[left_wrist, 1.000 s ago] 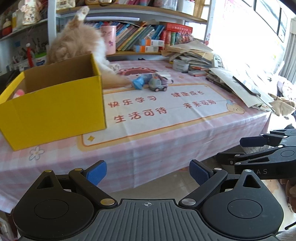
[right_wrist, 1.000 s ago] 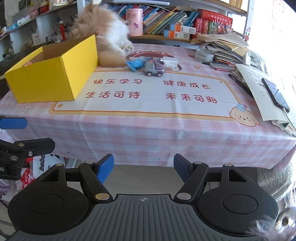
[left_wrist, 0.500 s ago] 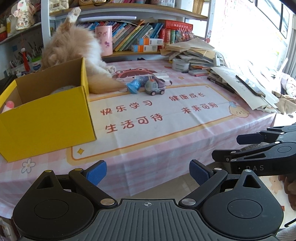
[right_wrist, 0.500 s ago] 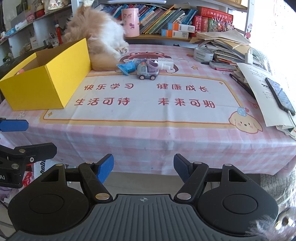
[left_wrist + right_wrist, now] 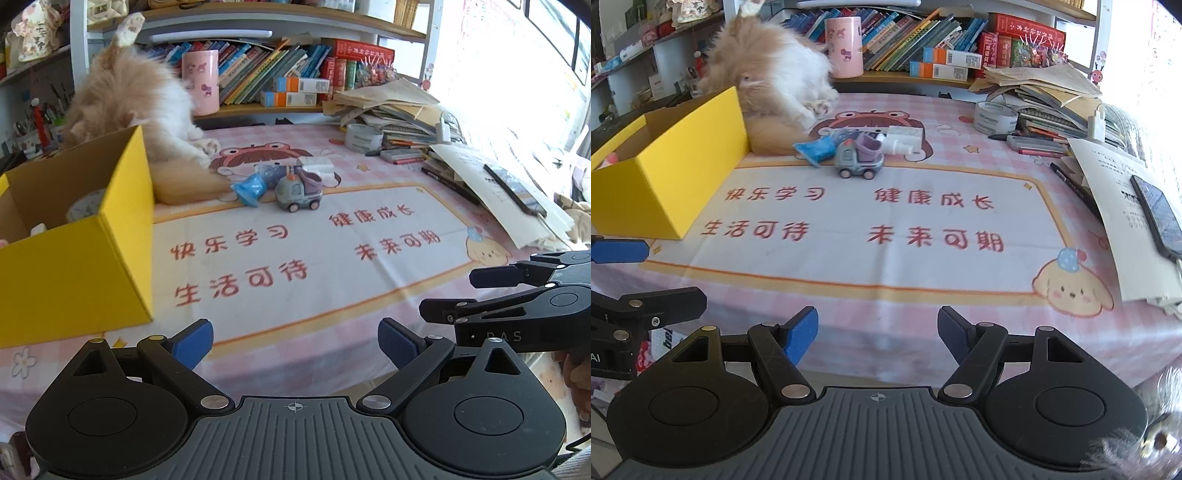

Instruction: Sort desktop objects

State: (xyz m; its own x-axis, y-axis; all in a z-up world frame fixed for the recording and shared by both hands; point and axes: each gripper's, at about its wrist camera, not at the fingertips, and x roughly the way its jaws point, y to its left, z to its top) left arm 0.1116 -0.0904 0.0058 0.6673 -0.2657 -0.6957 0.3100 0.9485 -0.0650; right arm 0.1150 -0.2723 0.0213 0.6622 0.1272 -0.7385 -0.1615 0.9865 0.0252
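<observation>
Yellow cardboard box (image 5: 74,236) sits at the table's (image 5: 849,306) left edge, open top, w/ a roll of tape and a couple of small bits I can't ID inside. Just behind its far right corner a fluffy cat (image 5: 136,107) is sprawled, one paw up, tail lying beside the box wall. Mid-table toward the far edge: the loose cluster, i.e. blue wrapper (image 5: 816,149), toy truck (image 5: 858,158), white bottle (image 5: 899,144), all touching or nearly so. Far right corner: tape roll (image 5: 995,116), pens, paper stacks, a phone (image 5: 1156,218) on a sheet at the right edge.

My left hand-held gripper (image 5: 295,341) and right hand-held gripper (image 5: 877,334) both hang over the near edge, jaws apart, nothing between them, well short of the cluster.

Risks as I judge them: cat is the big one, since a swat or a tail flick could scatter the cluster or meet my fingers on approach. The truck has wheels, so a one-sided nudge prob rolls it away. Items are packed tight, so grabbing one may drag its neighbour. Reaching right could knock the phone off.

Count: 1 box, 1 cat, 1 truck, 1 blue wrapper, 1 bottle, 1 tape roll on the table, 1 phone, 2 grippers.
</observation>
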